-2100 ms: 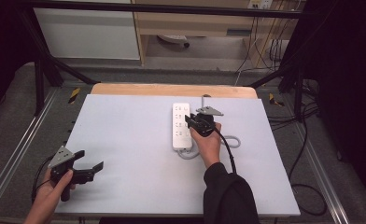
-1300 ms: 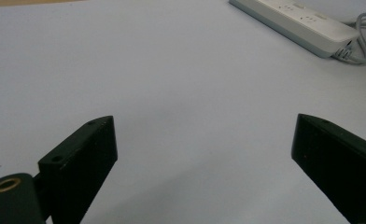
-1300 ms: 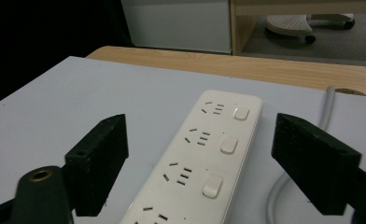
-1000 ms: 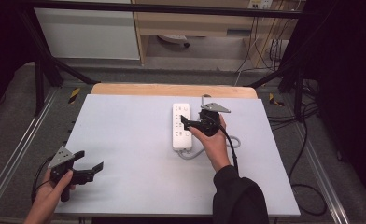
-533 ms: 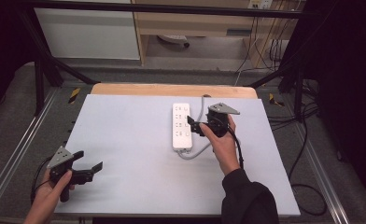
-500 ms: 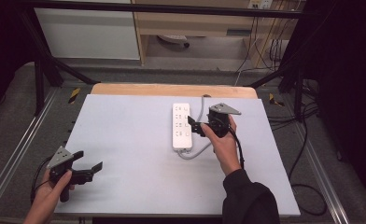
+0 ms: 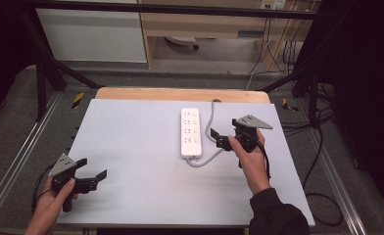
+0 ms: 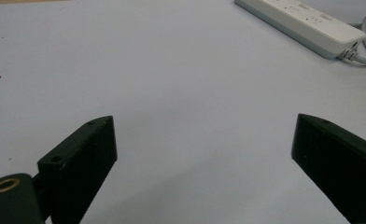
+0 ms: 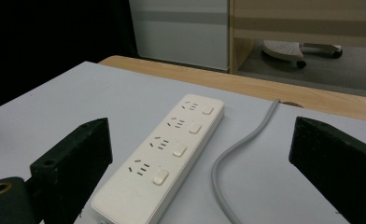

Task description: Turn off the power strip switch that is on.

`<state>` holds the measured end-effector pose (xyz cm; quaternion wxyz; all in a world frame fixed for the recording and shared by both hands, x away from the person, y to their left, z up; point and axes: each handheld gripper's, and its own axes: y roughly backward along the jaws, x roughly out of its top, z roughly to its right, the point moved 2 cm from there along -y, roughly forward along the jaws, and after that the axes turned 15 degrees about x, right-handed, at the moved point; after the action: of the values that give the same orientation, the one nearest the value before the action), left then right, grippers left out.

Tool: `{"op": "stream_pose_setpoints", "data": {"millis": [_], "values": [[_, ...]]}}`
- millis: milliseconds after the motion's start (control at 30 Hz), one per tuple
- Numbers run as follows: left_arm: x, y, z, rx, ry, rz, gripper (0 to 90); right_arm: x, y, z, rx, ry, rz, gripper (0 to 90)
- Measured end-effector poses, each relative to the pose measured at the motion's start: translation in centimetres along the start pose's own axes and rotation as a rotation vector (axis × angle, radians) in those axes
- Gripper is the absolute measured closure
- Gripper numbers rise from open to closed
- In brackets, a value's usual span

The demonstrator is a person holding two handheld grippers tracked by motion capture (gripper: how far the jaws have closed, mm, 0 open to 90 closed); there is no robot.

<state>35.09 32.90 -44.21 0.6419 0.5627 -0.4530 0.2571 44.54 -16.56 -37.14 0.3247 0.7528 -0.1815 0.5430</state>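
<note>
A white four-outlet power strip (image 7: pixel 191 132) lies lengthwise at the middle back of the white table, each outlet with its own switch. Its grey cable (image 7: pixel 210 121) runs along its right side and loops around the near end. My right gripper (image 7: pixel 217 138) is open just right of the strip, jaws pointing left at it, with the strip (image 9: pixel 172 144) and cable (image 9: pixel 246 140) lying between and beyond its jaws (image 9: pixel 200 154). My left gripper (image 7: pixel 93 168) stands open at the front left corner over bare table (image 8: pixel 204 154), far from the strip (image 8: pixel 302 21).
The white tabletop (image 7: pixel 131 142) has a wooden strip (image 7: pixel 180 94) along its back edge. Metal frame rails (image 7: pixel 18 161) run along both sides. Loose black cables (image 7: pixel 322 196) lie on the floor to the right. A cabinet and a chair base (image 9: pixel 302 49) stand behind the table.
My right gripper has drawn back to the right, from touching the strip's right side to a short gap beside it. The left gripper has hardly moved.
</note>
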Motion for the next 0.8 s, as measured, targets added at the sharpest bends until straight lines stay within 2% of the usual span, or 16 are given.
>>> {"op": "stream_pose_setpoints", "data": {"millis": [167, 367, 800], "values": [[0.0, 0.0, 0.0, 0.001, -0.001, 0.001, 6.7, -0.6, 1.9, 0.4, -0.005, -0.009, 0.016, 6.7], [0.0, 0.1, -0.1, 0.002, 0.002, 0.003, 6.7, -1.3, 3.3, 0.8, -0.017, -0.016, 0.019, 6.7], [0.0, 0.3, -0.1, 0.003, 0.007, 0.009, 6.6, -3.5, 7.1, 2.2, -0.078, -0.032, 0.052, 7.2]]}}
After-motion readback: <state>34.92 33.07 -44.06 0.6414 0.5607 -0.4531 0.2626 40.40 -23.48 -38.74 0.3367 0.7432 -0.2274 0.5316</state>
